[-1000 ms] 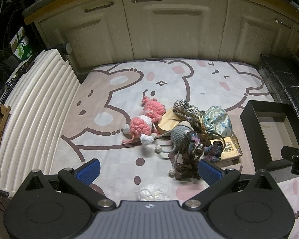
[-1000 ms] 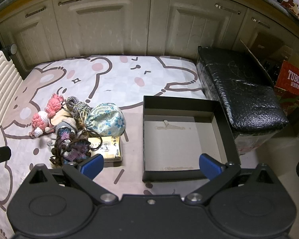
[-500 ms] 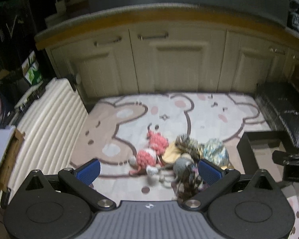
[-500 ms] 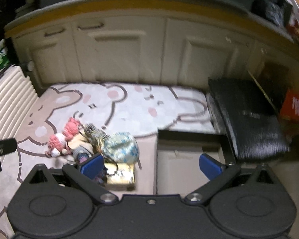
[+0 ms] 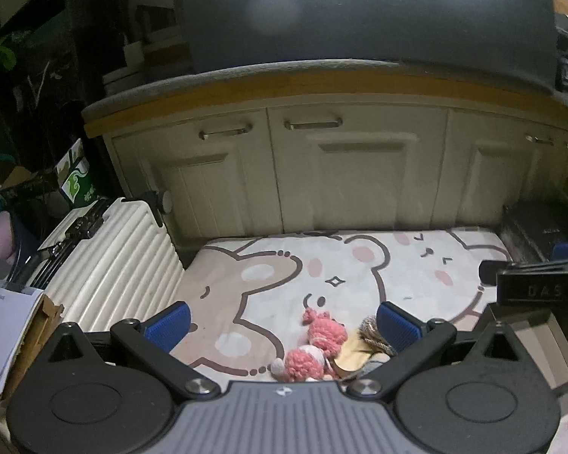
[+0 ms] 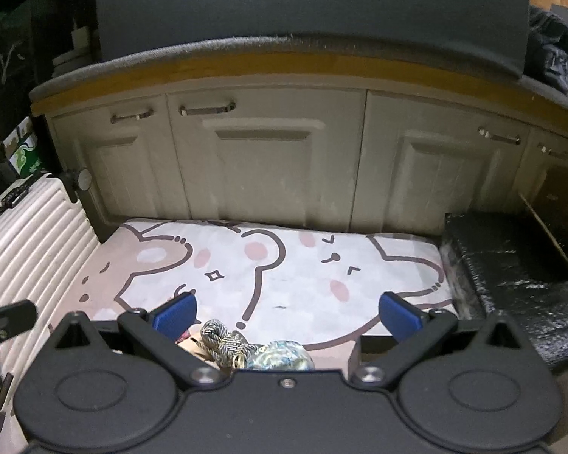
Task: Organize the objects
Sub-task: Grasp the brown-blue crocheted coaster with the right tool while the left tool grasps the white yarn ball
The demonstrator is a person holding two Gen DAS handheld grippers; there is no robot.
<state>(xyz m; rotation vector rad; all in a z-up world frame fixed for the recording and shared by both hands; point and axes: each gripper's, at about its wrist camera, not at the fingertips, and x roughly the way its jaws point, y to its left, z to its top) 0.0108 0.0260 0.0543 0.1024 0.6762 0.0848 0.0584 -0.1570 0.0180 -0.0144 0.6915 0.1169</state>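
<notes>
A pile of small objects lies on the bear-print mat (image 5: 340, 276). In the left wrist view I see a pink crochet toy (image 5: 314, 344) and a striped rope knot (image 5: 371, 331), partly hidden behind my left gripper (image 5: 282, 321), which is open and empty. In the right wrist view the rope knot (image 6: 223, 340) and a floral pouch (image 6: 280, 355) peek over my right gripper (image 6: 287, 312), also open and empty. The black box is hidden, apart from a corner (image 6: 356, 352).
Cream cabinets (image 6: 265, 166) stand behind the mat. A ribbed white suitcase (image 5: 114, 265) lies at the left. A black wrapped block (image 6: 511, 283) sits at the right. The right gripper shows at the left view's right edge (image 5: 537, 283).
Both grippers have tilted up and pulled back. The cabinets and dark counter now fill the views, and the object pile and box have dropped to the bottom edge.
</notes>
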